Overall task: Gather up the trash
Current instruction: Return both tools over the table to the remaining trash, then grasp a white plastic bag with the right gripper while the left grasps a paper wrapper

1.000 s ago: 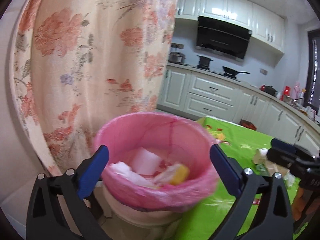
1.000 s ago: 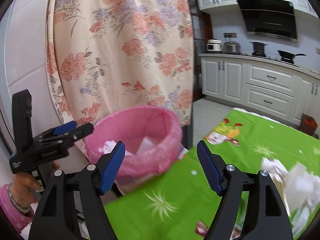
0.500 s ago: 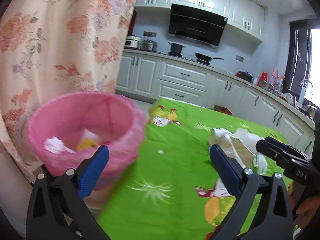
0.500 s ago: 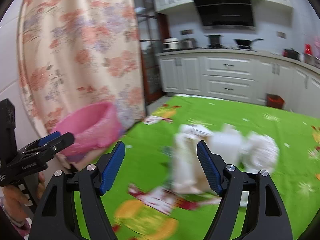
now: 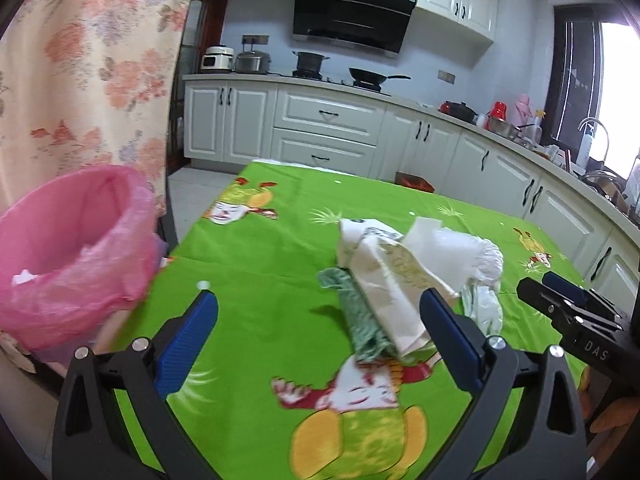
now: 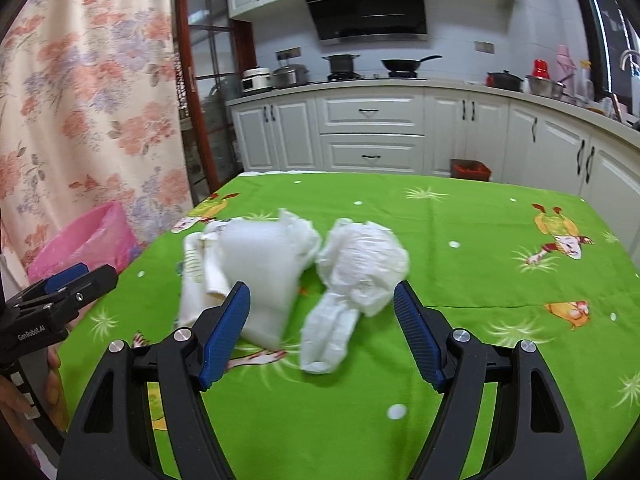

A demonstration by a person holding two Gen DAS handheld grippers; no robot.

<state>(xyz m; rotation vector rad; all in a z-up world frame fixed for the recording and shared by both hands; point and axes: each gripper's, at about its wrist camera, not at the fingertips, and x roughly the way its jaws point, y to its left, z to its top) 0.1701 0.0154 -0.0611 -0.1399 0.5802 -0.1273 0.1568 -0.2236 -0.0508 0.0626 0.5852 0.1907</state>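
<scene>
Pink bin [image 5: 72,248] cut off left.

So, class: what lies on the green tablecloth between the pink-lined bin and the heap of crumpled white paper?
Only bare green tablecloth, with printed cartoons and white dots, separates the pink-lined bin from the paper heap; the left wrist view shows it.

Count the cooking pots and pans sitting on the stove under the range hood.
2: a lidded pot on the left burner and a black frying pan to its right, handle pointing right. The rice cooker and silver cooker stand left of the stove, so are not counted.
</scene>
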